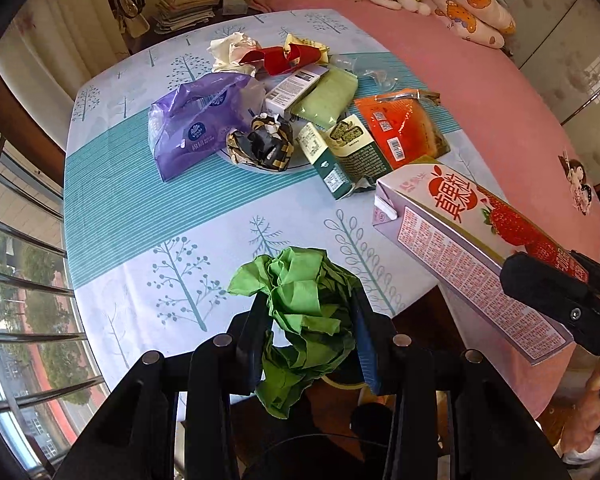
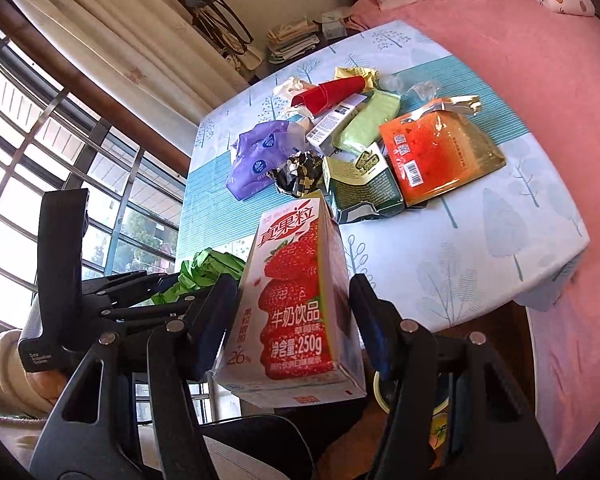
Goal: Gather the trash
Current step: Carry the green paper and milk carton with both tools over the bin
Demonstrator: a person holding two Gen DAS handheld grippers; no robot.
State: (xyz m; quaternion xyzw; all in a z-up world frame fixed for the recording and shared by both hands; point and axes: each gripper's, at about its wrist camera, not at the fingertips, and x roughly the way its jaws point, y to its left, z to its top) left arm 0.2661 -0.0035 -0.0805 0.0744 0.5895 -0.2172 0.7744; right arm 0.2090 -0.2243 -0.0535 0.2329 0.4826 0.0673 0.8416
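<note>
My left gripper (image 1: pixel 312 316) is shut on a crumpled green paper (image 1: pixel 304 304), held off the near edge of the table. The paper also shows in the right wrist view (image 2: pixel 204 272). My right gripper (image 2: pixel 296 312) is shut on a strawberry milk carton (image 2: pixel 296 312), held above the table's near edge; the carton also shows in the left wrist view (image 1: pixel 460 248). A heap of trash lies mid-table: purple tissue pack (image 1: pixel 196 124), crumpled black-and-gold wrapper (image 1: pixel 260 144), green boxes (image 1: pixel 344 152), orange pouch (image 1: pixel 400 128), red paper (image 1: pixel 284 58), pale green pouch (image 1: pixel 326 98).
The table has a tree-print cloth (image 1: pixel 160 216) and stands against a pink bed (image 1: pixel 480 80) with pillows and soft toys. A barred window (image 1: pixel 16 280) is at the left. A yellow-rimmed container (image 2: pixel 384 392) shows below the right gripper, beside the table edge.
</note>
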